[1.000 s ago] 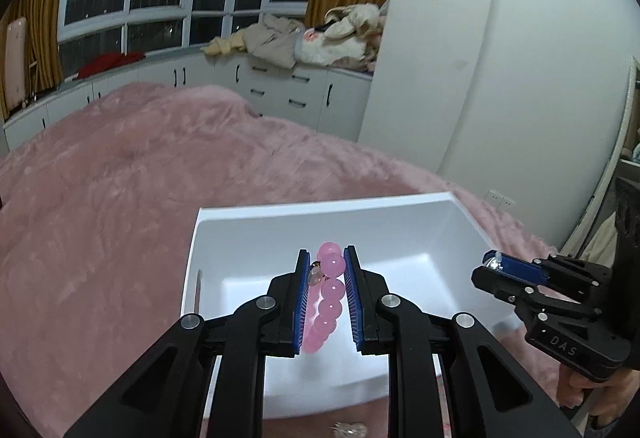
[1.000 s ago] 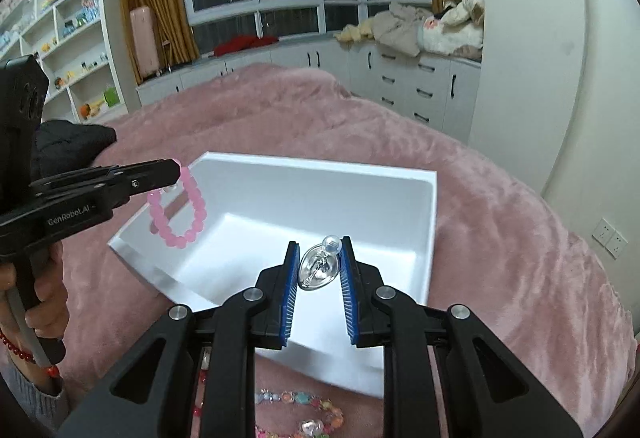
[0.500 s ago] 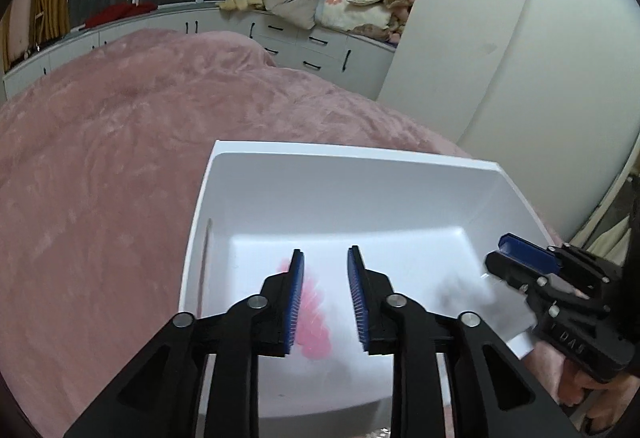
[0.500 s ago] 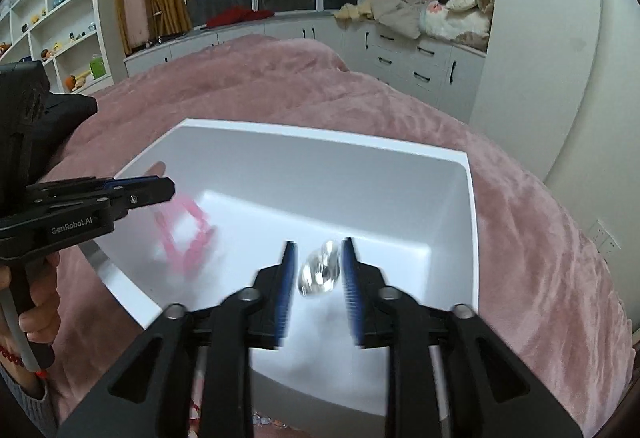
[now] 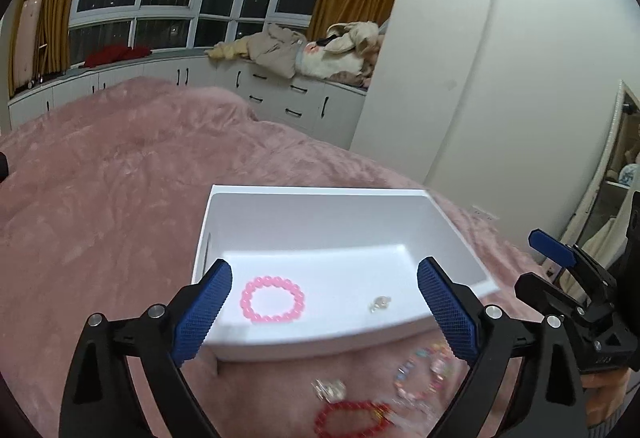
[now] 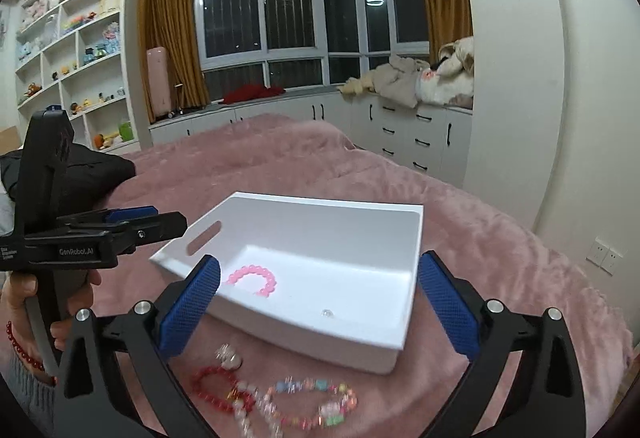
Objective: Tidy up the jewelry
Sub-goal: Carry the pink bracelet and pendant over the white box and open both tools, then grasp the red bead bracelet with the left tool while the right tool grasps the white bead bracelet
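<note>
Loose bracelets (image 6: pixel 280 402) before white bin (image 6: pixel 400 342)

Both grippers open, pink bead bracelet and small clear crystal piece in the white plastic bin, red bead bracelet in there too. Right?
Not quite. The red bead bracelet is not in the white plastic bin; it lies on the pink blanket in front of it, as the right wrist view shows. The pink bead bracelet and small clear crystal piece are inside, both grippers open.

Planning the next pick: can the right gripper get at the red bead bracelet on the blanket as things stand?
Probably yes. The right gripper is open and empty, and the red bead bracelet lies uncovered on the blanket outside the white bin, though it touches the multicolor bracelet.
</note>
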